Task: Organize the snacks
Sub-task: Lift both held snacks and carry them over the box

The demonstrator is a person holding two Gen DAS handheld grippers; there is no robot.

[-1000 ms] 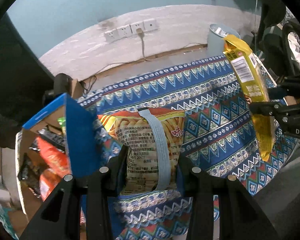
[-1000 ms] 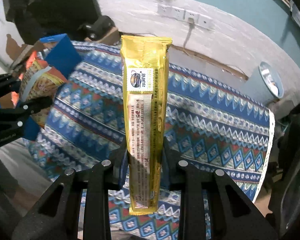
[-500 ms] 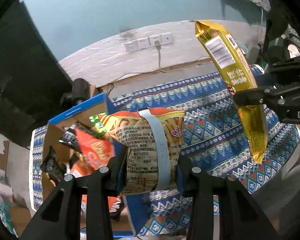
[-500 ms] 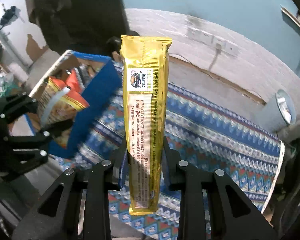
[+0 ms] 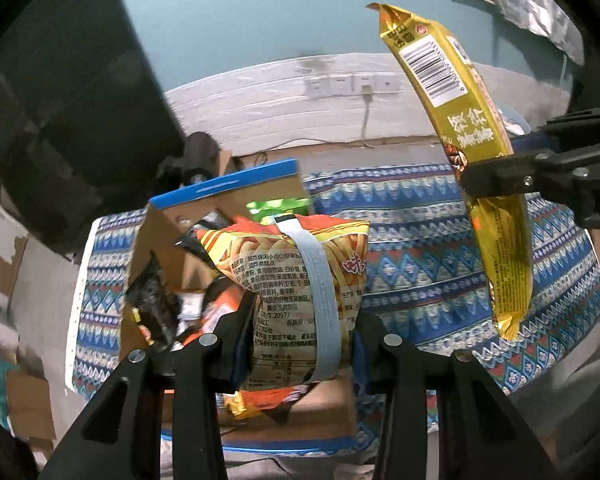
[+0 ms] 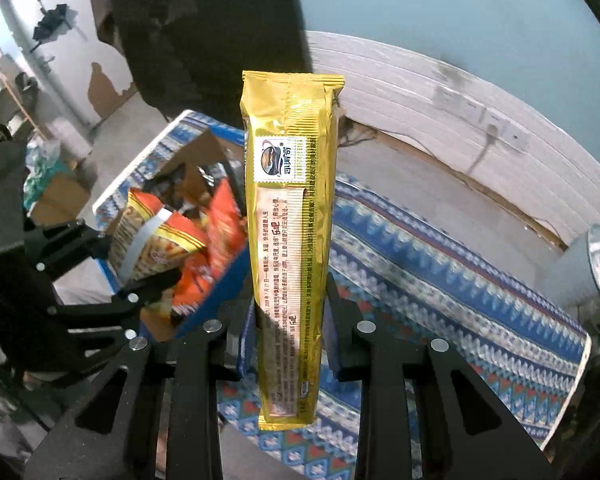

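We find the left tongs [image 5: 300, 336] clamped on an orange chip bag [image 5: 300, 280] above the snack-filled cardboard box [image 5: 228, 192]; right tongs [image 6: 290, 332] grip an upright gold biscuit packet [image 6: 290, 220] — over the patterned desk [image 6: 440, 280].

I'm seeing dim, bluish light in both fisheye views, with black corners and bowed edges. Glare is streaking the gold biscuit pack [image 6: 290, 240]. Motion blur is smearing the snack box [image 5: 220, 200] contents; the orange chip bag [image 5: 300, 292] print is reading sharp.
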